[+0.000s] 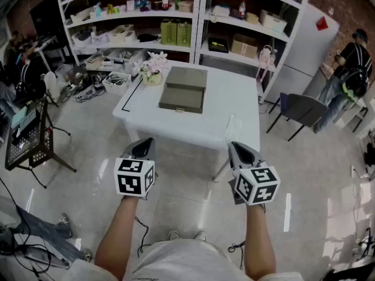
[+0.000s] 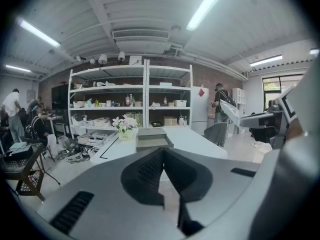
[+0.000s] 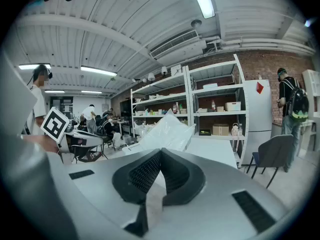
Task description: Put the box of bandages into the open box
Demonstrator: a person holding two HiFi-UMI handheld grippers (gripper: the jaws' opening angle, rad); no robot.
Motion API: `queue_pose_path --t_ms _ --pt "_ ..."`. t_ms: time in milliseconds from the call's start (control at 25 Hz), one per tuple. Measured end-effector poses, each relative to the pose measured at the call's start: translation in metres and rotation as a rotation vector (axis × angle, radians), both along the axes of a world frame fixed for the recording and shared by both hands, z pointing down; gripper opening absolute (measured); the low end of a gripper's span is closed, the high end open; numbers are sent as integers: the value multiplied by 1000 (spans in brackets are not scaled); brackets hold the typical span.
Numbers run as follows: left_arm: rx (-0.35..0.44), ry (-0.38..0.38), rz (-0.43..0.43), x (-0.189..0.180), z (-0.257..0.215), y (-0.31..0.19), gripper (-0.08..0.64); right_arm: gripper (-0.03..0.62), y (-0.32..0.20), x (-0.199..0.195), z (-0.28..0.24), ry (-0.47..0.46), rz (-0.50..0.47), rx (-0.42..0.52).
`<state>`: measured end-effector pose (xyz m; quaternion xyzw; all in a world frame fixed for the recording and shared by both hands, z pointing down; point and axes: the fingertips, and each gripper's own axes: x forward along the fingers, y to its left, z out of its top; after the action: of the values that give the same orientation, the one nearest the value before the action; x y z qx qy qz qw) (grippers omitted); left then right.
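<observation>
An olive-green open box (image 1: 183, 95) lies on the white table (image 1: 234, 98), its lid folded back toward the shelves; it also shows ahead in the left gripper view (image 2: 151, 138). A clear plastic-wrapped item (image 1: 233, 127) lies at the table's near right edge and looms close in the right gripper view (image 3: 167, 131). I cannot tell whether it is the box of bandages. My left gripper (image 1: 144, 143) and right gripper (image 1: 234, 147) hover side by side short of the table's near edge. Both have their jaws pressed together with nothing between them.
A pot of pale flowers (image 1: 153, 69) stands at the table's back left corner. Stocked shelves (image 1: 193, 22) run behind the table, with a white fridge (image 1: 309, 45) and a grey chair (image 1: 304, 110) to the right. A black wire cart (image 1: 26, 136) stands left. A person (image 1: 351, 69) stands far right.
</observation>
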<state>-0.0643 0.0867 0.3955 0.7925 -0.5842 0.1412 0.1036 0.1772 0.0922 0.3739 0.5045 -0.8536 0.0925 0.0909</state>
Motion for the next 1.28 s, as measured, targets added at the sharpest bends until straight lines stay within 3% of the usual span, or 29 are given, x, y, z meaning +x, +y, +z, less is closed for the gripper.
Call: queue_pose_path --t_ms 760,1280 --pt "-10 6 24 -30 7 -18 0 6 -5 -22 1 23 38 -13" --pt "-20 -24 -24 -25 18 -85 0 6 -87 -13 17 5 -20 -12"
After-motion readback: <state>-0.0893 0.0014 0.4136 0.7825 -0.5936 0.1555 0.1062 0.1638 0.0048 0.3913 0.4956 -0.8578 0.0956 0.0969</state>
